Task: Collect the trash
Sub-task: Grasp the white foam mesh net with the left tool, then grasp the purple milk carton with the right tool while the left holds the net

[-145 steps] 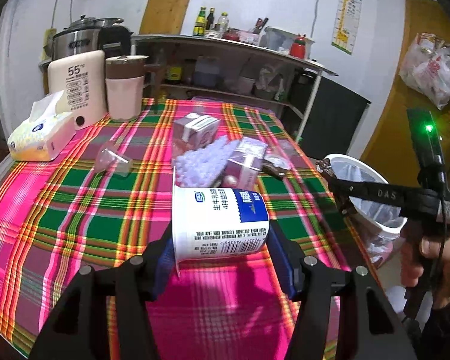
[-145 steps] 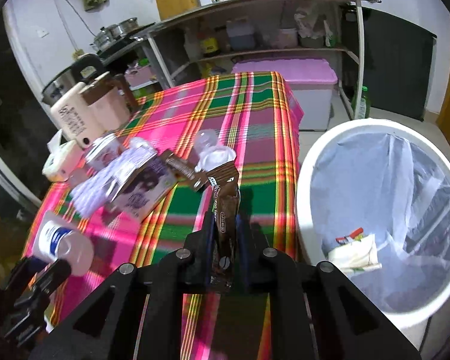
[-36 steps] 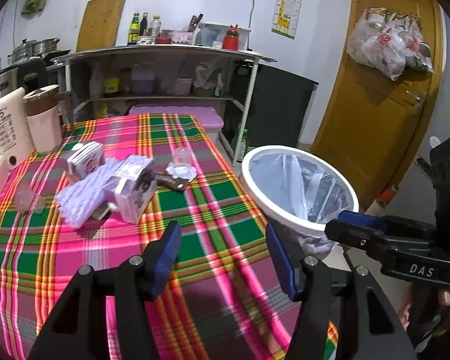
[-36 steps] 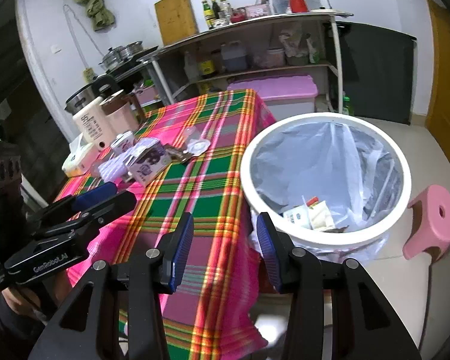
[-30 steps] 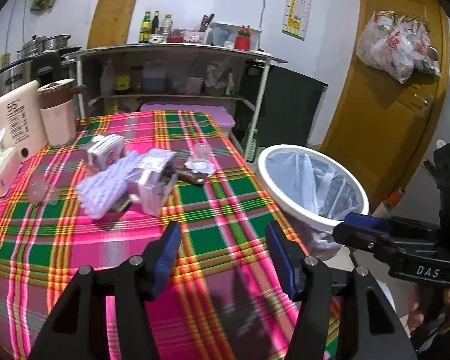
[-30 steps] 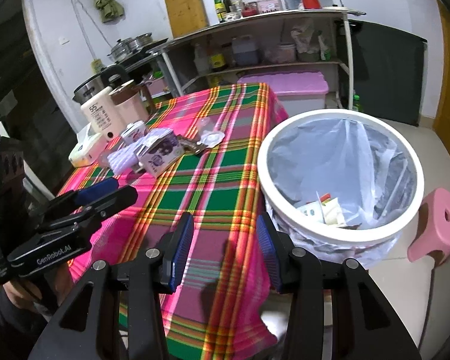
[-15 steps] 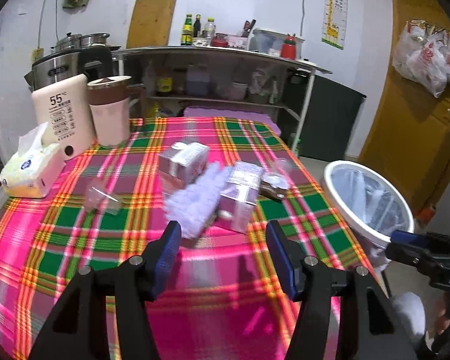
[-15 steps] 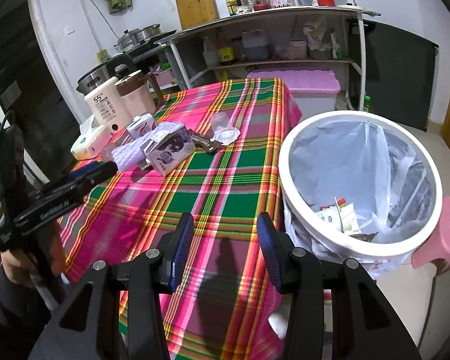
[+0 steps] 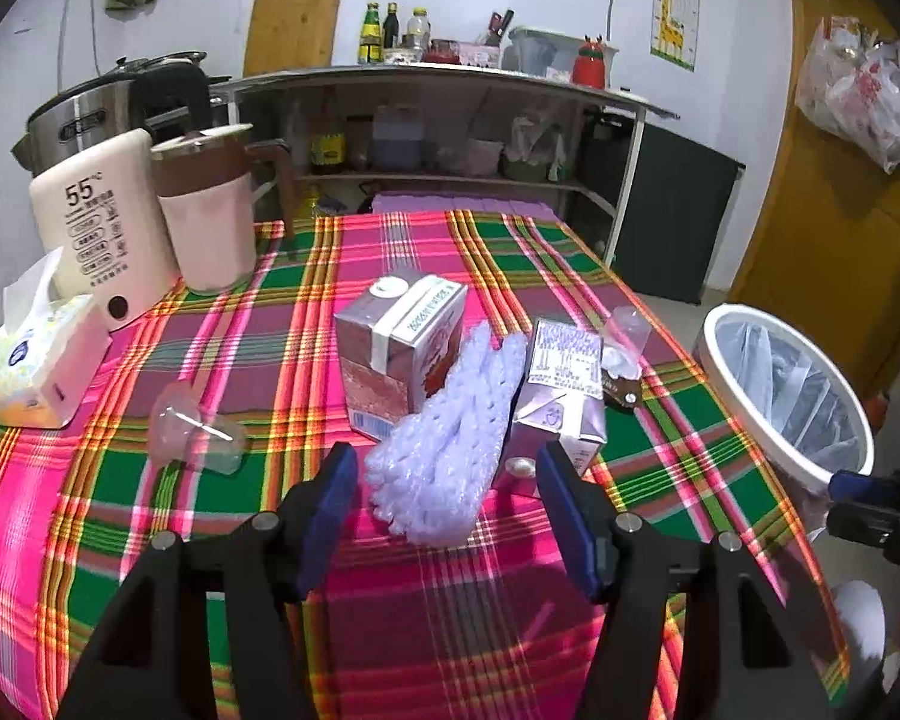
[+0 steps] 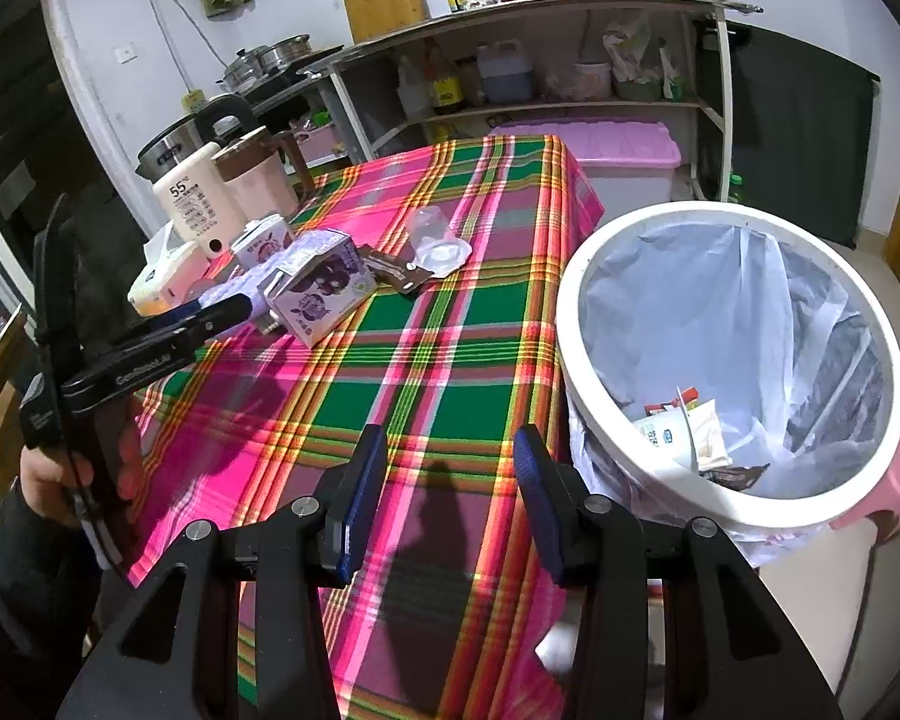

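The left gripper (image 9: 444,516) hovers with fingers apart before a purple foam net (image 9: 450,438), its long axis running away up the desk (image 9: 240,348). The right gripper (image 10: 450,498) gapes empty beside the trash bin (image 10: 576,372).

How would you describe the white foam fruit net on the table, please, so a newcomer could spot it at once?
Start at the plaid tablecloth and find the two milk cartons near its middle. The foam fruit net lies between the reddish carton and the purple carton. It alone is soft, white and bumpy, not a box.
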The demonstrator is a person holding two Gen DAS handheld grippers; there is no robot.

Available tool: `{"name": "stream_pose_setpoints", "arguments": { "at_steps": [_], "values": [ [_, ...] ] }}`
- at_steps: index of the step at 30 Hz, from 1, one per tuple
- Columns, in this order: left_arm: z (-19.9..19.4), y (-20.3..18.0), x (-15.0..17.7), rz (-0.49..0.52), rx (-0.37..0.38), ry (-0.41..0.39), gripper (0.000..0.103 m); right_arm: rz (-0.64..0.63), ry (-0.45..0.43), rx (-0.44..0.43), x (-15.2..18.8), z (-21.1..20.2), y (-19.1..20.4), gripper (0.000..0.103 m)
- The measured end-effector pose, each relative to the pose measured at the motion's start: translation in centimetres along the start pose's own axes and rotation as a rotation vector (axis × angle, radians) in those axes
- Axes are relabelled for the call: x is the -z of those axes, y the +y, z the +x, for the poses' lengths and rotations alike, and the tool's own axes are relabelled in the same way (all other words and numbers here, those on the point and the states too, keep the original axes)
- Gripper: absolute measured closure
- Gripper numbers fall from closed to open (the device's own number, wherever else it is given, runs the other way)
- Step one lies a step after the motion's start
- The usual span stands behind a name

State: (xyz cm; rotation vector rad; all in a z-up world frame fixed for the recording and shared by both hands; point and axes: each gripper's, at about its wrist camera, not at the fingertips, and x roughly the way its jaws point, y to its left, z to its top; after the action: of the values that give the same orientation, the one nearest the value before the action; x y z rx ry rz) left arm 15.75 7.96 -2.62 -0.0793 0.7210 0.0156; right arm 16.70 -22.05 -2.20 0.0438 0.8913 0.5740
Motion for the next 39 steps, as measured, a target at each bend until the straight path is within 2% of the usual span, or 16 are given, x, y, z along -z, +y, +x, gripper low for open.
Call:
{"name": "stream_pose_setpoints", "arguments": {
  "at_steps": [1, 5, 8, 14, 18, 22, 32, 39],
  "values": [
    [0.3, 0.0, 0.0, 0.001, 0.003, 0.012, 0.044, 0.001, 0.002, 0.001, 0.0, 0.1, 0.0, 0.058],
    [0.9, -0.5, 0.1, 0.004, 0.042, 0.037, 0.073, 0.008, 0.008, 0.003, 0.0, 0.4, -0.2, 0.058],
    [0.9, -1.0, 0.3, 0.003, 0.073, 0.044, 0.077, 0.015, 0.010, 0.005, 0.0, 0.4, -0.4, 0.058],
    [-0.5, -3.7, 0.8, 0.041, 0.166, 0.041, 0.078, 0.027, 0.005, 0.010, 0.0, 0.3, -0.7, 0.058],
    [-1.3, -4.7, 1.0, 0.033, 0.199, 0.037, 0.078, 0.029, -0.001, 0.006, -0.1, 0.1, -0.5, 0.058],
    [-2.0, -4.4, 1.2, 0.008, 0.205, 0.030, 0.078, 0.034, -0.014, -0.010, -0.4, -0.1, -0.4, 0.058],
    [-2.2, -1.9, 2.0, -0.047, 0.162, 0.037, 0.078, 0.040, -0.019, -0.096, -2.2, 1.8, 1.9, 0.057],
    [-1.8, -3.8, 3.0, 0.016, 0.285, 0.089, 0.078, 0.014, -0.022, -0.109, -2.8, 2.6, 3.6, 0.057]
  ]
}}
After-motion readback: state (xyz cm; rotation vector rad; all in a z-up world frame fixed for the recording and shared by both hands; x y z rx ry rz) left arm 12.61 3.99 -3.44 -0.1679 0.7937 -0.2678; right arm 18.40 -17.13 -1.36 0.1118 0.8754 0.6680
